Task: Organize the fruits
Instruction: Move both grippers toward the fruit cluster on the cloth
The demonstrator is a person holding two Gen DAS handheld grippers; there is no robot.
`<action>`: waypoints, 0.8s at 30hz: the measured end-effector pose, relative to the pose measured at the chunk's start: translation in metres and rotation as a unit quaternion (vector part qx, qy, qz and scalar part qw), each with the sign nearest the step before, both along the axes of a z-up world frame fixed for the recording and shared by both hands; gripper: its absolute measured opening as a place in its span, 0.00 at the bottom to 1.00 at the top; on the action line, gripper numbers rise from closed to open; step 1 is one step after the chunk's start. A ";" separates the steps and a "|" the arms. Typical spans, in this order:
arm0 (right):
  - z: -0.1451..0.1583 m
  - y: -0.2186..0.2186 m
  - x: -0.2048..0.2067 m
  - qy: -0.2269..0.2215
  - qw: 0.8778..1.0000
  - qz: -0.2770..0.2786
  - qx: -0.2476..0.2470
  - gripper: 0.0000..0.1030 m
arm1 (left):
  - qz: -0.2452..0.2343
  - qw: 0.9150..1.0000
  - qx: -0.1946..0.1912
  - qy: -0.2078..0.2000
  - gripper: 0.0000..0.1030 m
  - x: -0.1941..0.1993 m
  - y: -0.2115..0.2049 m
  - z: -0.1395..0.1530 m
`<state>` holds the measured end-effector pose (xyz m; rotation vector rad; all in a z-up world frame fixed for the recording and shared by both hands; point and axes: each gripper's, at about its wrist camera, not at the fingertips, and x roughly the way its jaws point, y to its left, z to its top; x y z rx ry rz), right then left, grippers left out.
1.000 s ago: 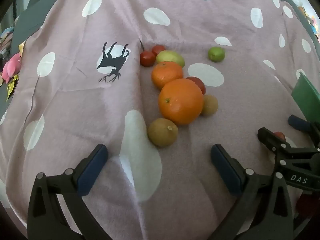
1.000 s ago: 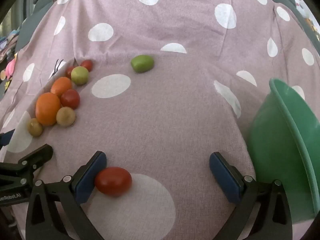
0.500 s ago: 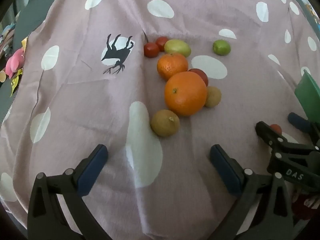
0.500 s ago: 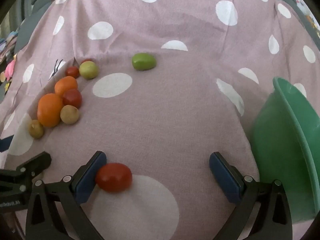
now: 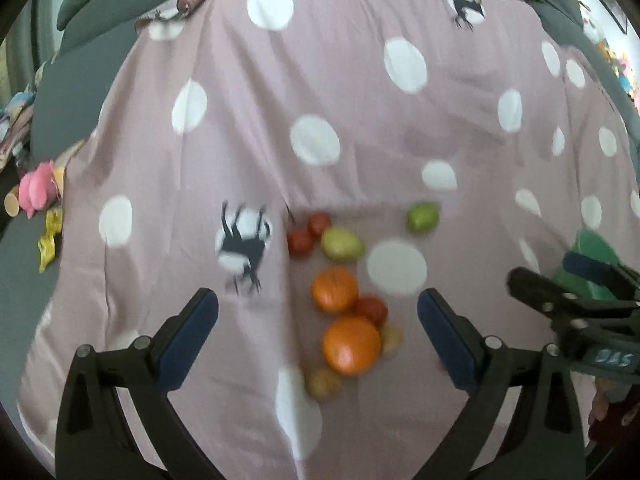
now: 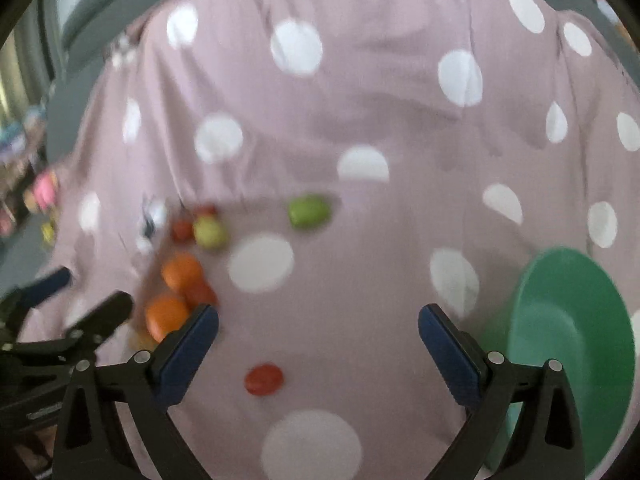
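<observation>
Here, right hand-held gripper (image 6: 318,330) wide apart, empty

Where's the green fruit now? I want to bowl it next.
In the right wrist view, the green fruit lies alone on the cloth, centre-left, right of the fruit cluster, well left of the bowl.

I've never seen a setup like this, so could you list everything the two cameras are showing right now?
Cloth: one, pink with white dots, draped under everything.
Oranges: two, orange, in the cluster on the cloth.
Red fruits: four; three in the cluster, one apart between the right gripper's fingers.
Yellow-green fruit: one, at the cluster's far end.
Brownish fruits: two, blurred, near the big orange.
Green fruit: one, lying alone.
Bowl: one, green, on the right.
Left gripper: black with blue pads, open.
Right gripper: the same, open.
</observation>
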<state>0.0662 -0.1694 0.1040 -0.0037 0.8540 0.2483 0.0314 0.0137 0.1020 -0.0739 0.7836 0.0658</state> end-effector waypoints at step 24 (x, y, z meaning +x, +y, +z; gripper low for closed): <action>-0.037 0.023 -0.006 0.043 0.999 0.006 0.009 0.75 | 0.007 0.989 -0.134 0.055 0.65 0.006 0.039 -0.025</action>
